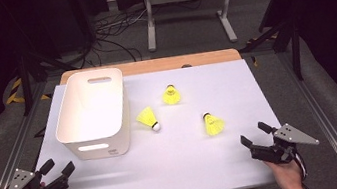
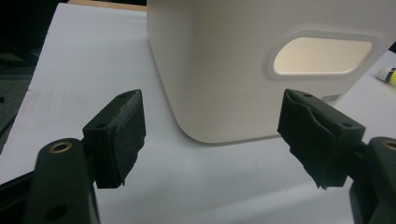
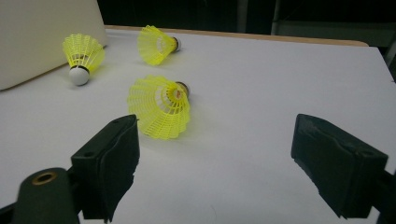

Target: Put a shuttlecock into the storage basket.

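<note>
1. Shuttlecocks, three yellow ones, lie loose on the white counter (image 1: 177, 169) to the right of the white bin (image 1: 92, 113): one just beside the bin (image 1: 149, 118), one farther back (image 1: 171, 94), and one nearest the right tongs (image 1: 213, 123).
2. Both tongs are released with nothing between them. The left tongs (image 1: 57, 167) sit near the front of the bin, and the right tongs (image 1: 252, 133) face the nearest shuttlecock (image 3: 161, 106).
3. These look super light, so I'd guess a clumsy nudge just sends one rolling away in an arc.
4. That mesh skirt looks thin and springy, so a hard squeeze would probably dent it.
5. Best hold in my opinion is the firm cork end or the narrow neck just behind it. Failing that, a gentle pinch across the skirt would do.
</note>
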A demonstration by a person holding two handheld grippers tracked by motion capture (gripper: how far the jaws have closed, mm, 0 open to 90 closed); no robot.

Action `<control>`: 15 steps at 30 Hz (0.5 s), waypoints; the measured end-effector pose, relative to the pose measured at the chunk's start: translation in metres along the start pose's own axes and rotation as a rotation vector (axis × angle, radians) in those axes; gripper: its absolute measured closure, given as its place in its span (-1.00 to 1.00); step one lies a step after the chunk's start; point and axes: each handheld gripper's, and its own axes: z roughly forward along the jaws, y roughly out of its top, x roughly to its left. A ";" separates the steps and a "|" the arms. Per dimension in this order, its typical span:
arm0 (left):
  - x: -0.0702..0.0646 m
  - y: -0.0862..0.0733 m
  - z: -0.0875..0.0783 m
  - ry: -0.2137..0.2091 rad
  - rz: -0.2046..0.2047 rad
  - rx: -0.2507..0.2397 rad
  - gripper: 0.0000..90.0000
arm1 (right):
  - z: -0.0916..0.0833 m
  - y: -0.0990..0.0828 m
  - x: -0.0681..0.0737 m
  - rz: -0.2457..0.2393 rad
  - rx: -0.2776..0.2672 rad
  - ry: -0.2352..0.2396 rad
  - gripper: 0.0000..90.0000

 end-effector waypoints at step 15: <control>-0.001 0.001 -0.001 0.007 -0.006 -0.012 -0.49 | 0.001 0.001 0.002 -0.015 0.010 -0.001 -0.65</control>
